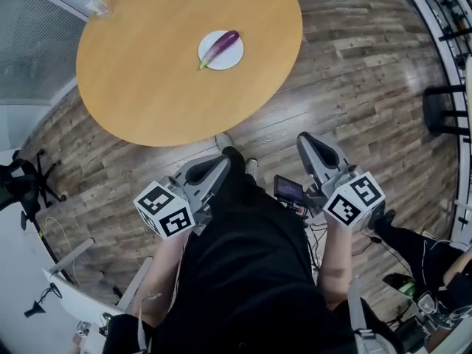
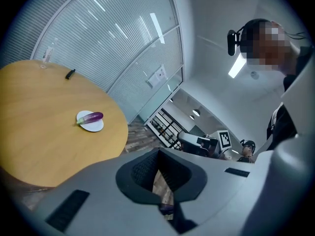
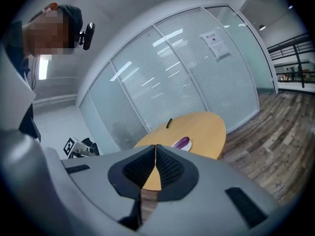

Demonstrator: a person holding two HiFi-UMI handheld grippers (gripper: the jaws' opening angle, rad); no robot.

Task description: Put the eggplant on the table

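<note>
Head view: the eggplant [image 1: 220, 48] lies on a white plate [image 1: 231, 59] about mid-worktop [image 1: 140, 80]. The left gripper [image 1: 220, 164] and right gripper [image 1: 307, 141] hang well short of its near edge, jaws clenched on nothing. I judge the task not yet begun: reaching, grasping and moving the eggplant all remain.

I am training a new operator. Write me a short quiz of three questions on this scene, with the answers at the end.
1. True or false: the eggplant lies directly on the table.
2. The left hand-held gripper and the right hand-held gripper are: A) both open; B) both shut and empty; C) both shut on the eggplant.
3. Fill in: the plate is ___ in colour.
Key: 1 false, it lies on the plate; 2 B; 3 white.
</note>
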